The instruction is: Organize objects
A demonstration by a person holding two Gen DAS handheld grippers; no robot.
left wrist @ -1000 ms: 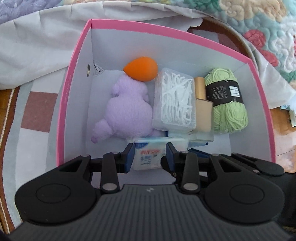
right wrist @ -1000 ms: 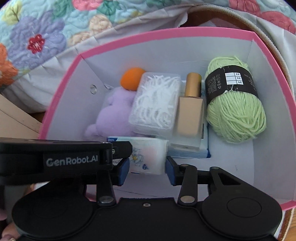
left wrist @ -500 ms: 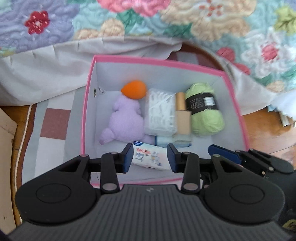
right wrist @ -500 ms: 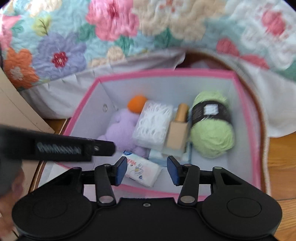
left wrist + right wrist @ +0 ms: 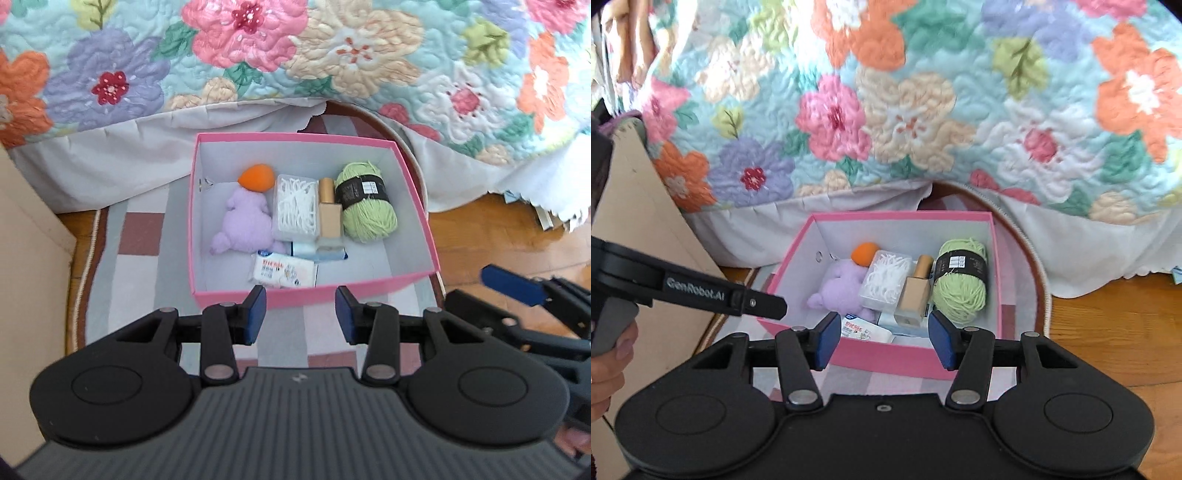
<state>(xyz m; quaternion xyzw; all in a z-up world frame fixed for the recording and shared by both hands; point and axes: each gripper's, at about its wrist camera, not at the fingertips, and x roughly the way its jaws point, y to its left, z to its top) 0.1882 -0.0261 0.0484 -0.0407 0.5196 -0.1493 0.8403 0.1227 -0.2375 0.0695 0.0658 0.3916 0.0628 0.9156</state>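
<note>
A pink box stands on a rug. Inside lie a purple plush toy, an orange sponge, a clear case of white floss picks, a gold-capped bottle, a green yarn ball and a tissue pack. My left gripper is open and empty, above the box's near wall. My right gripper is open and empty, also before the box.
A floral quilt hangs over the bed behind the box. A beige cardboard panel stands at the left. A checked rug lies on the wooden floor.
Both grippers have pulled up and back out of the box, so the whole box and the bed show. The tissue pack stays in the box.
</note>
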